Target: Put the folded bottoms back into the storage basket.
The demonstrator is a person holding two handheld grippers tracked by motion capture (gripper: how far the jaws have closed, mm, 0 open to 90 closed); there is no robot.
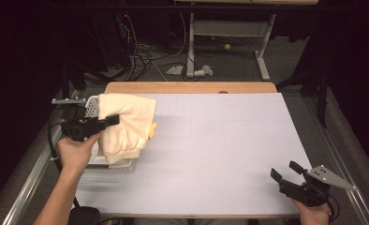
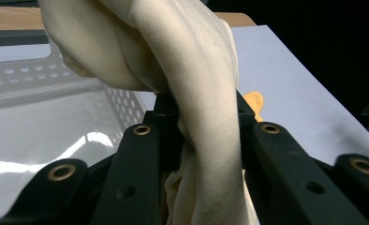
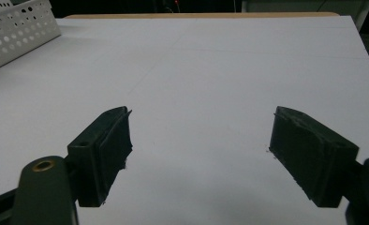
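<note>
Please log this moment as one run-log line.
left gripper: shut on cream cloth | cloth: over white basket | right gripper: open, idle

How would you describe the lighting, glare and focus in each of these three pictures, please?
High view: the table is evenly lit and its surroundings are dark. Left gripper view: glare on the white basket, and the cream cloth is slightly soft up close. Right gripper view: even light, with soft shadows under the right gripper.

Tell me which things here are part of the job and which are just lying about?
Part of the job:
- cream cloth, pinched by the left gripper
- white basket under the cloth
- right gripper, jaws open, waiting over the table

Just lying about:
- small orange thing beside the basket
- cables, a yellow ball and crumpled paper on the floor
</note>
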